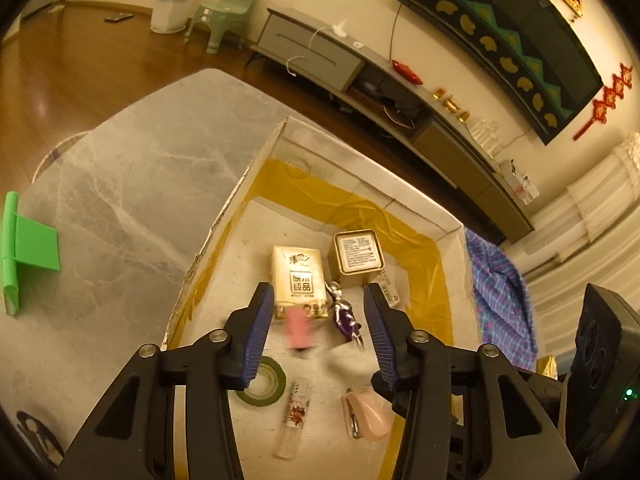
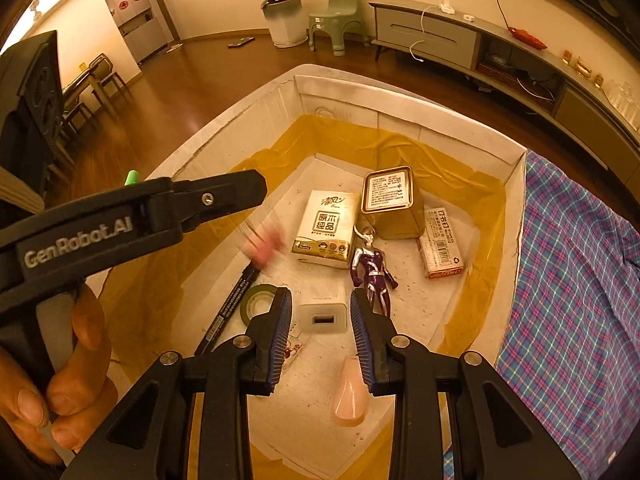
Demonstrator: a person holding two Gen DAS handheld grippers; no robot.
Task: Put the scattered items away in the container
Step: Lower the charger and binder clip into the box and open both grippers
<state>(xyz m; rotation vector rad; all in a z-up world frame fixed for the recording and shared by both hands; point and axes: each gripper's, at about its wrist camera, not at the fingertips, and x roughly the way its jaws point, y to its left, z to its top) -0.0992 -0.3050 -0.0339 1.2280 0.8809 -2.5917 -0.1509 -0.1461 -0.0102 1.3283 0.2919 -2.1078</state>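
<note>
A white foam box (image 1: pixel 416 200) (image 2: pixel 400 104) with yellow tape inside holds a tissue pack (image 1: pixel 298 278) (image 2: pixel 326 226), a gold tin (image 1: pixel 356 252) (image 2: pixel 390 200), a purple figure (image 1: pixel 346 314) (image 2: pixel 374 268), a tape roll (image 1: pixel 266 386) (image 2: pixel 256 300), a pink oval item (image 1: pixel 370 414) (image 2: pixel 350 396) and a small bottle (image 1: pixel 296 412). My left gripper (image 1: pixel 316 320) is open above the box; a blurred pink item (image 1: pixel 298 330) (image 2: pixel 266 246) is in mid-air below it. My right gripper (image 2: pixel 320 328) stands open around a white adapter (image 2: pixel 323 312), its pads apart from the adapter's sides.
A grey marble table (image 1: pixel 120 200) bears the box. A green plastic piece (image 1: pixel 24 252) lies at its left. A blue plaid cloth (image 1: pixel 500 280) (image 2: pixel 576 280) lies right of the box. A black marker (image 2: pixel 230 308) and a red-white carton (image 2: pixel 442 244) lie in the box.
</note>
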